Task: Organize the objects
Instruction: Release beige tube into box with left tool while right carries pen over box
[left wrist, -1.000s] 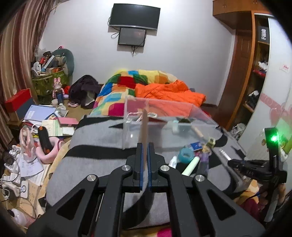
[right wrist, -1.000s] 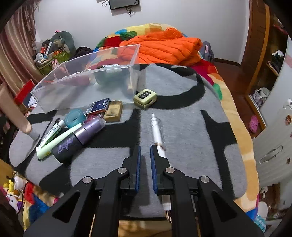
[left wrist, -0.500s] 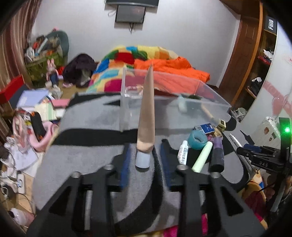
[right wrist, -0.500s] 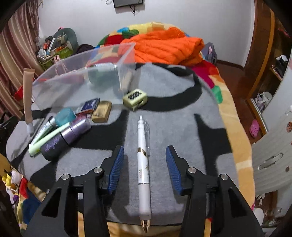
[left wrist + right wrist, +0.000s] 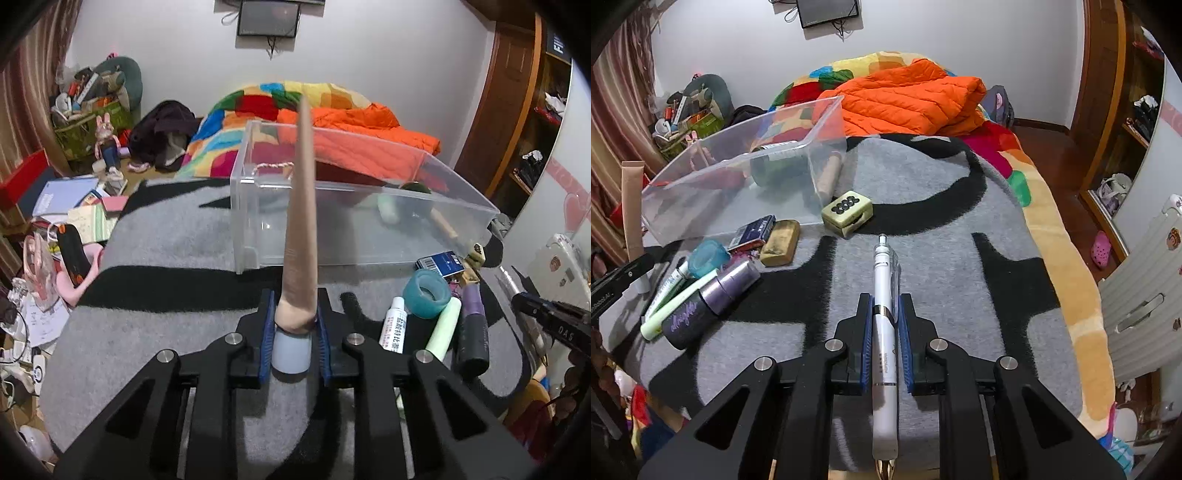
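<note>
My left gripper [image 5: 294, 334] is closing on the beige tube [image 5: 300, 236] near its white cap so it stands upright for the clear bin [image 5: 369, 221] ahead, while my right gripper [image 5: 885, 347] clamps the white pen [image 5: 884, 332] lengthwise above the grey blanket [image 5: 960, 280].

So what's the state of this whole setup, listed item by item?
Surface: grey and black blanket on the bed.
Job's things: clear bin lying open; beige tube; white pen.
Clutter: teal cap, purple bottle, green dice box.
Claws: left claw closing on the tube's lower end; right claw shut on the pen.
Cables: dangling beneath the wall screen.
Surroundings: orange quilt, wooden shelves.
</note>
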{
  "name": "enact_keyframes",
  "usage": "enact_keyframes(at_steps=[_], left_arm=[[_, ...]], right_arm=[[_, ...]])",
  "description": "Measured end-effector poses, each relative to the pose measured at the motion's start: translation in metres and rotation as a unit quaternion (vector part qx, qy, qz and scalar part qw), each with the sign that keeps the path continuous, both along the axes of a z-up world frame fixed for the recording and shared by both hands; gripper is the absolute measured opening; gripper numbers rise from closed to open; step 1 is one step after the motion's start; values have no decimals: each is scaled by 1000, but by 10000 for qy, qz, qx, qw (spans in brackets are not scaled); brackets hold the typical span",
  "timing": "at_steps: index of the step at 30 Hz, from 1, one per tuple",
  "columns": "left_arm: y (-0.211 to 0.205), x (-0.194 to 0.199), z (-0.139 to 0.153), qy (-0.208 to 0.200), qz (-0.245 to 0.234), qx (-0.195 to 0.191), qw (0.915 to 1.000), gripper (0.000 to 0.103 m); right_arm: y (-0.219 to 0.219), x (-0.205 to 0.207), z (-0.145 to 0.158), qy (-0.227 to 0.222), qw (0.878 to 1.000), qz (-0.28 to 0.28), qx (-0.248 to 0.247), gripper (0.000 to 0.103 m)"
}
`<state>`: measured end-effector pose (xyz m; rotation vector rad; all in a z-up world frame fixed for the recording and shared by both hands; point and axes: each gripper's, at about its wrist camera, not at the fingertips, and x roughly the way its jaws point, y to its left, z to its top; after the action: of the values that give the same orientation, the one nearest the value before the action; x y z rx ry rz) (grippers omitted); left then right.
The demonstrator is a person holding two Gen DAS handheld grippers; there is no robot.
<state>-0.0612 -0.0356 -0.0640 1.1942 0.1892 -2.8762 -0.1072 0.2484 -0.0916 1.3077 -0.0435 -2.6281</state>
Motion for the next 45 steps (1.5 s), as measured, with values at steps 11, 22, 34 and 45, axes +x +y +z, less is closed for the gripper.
enact_keyframes(at_steps=[11,22,34,45], left_arm=[[2,13,41,484,-107,68,9987,19],[-3,-17,62,531,16,38,9986,19],[-13,-57,74,434,-41,90,9990,13],[-16,-64,69,287,-171,155,9993,14]], right_arm=[[3,-9,38,380,9982,-51,-462,12],[-28,-47,74,691,9935,260,-863,12],[-88,-112,77,419,9930,707,-851,12],[-155,-143,50,61,9918,1225,-360,12]])
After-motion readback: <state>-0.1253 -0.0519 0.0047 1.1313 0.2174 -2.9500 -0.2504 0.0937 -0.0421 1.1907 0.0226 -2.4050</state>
